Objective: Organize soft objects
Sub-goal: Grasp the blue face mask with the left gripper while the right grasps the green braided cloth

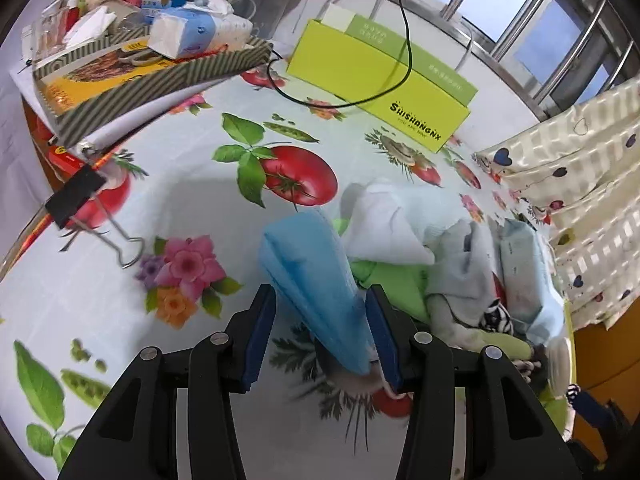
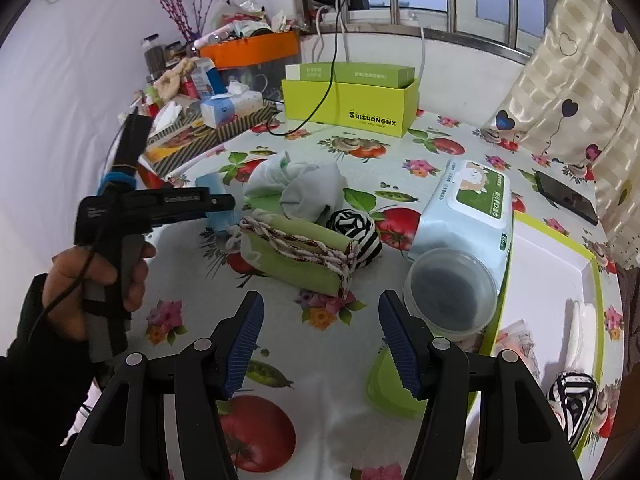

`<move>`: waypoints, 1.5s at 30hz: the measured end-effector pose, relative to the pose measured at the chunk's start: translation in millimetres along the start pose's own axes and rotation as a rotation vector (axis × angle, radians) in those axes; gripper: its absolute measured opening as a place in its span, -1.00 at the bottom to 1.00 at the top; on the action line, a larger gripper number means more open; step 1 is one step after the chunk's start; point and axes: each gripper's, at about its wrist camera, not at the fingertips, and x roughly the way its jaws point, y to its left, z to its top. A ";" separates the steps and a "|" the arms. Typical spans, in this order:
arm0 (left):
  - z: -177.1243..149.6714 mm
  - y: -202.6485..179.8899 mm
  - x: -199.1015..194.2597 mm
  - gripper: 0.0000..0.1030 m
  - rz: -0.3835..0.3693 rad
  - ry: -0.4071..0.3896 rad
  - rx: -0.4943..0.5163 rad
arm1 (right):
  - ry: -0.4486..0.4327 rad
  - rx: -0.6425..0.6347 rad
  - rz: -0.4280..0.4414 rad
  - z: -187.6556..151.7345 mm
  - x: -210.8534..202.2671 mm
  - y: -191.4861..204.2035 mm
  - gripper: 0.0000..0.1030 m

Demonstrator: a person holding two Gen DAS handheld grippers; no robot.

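Note:
My left gripper (image 1: pixel 320 320) has its jaws around a folded light-blue cloth (image 1: pixel 312 264), which hangs against the right pad above the tablecloth; a gap shows at the left pad. Beside it lies a pile of soft things: a white cloth (image 1: pixel 384 224), a green cloth (image 1: pixel 396 284), a grey cloth (image 1: pixel 468 264). In the right wrist view, the left gripper (image 2: pixel 216 202) holds the blue cloth (image 2: pixel 210 184) at the pile's left. My right gripper (image 2: pixel 320 332) is open and empty, in front of a green rolled cloth with braided cord (image 2: pixel 300 252) and a striped ball (image 2: pixel 356 232).
A wet-wipes pack (image 2: pixel 468 208), a round plastic tub (image 2: pixel 452 292) and a white tray with green rim (image 2: pixel 548 264) holding soft items stand at the right. A lime box (image 2: pixel 348 104) and cluttered striped box (image 2: pixel 200 136) stand at the back. A binder clip (image 1: pixel 80 200) lies left.

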 end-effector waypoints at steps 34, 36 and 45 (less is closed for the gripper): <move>-26.8 -0.2 -42.1 -0.73 -0.107 -0.023 0.165 | 0.317 -0.423 0.067 52.9 118.7 38.4 0.27; -28.1 0.3 -43.5 -0.73 -0.110 -0.022 0.169 | 0.293 -0.420 0.109 52.3 109.7 42.2 0.26; -32.2 0.0 -49.6 -0.73 -0.121 -0.023 0.171 | 0.283 -0.459 0.109 43.0 103.1 57.7 -0.31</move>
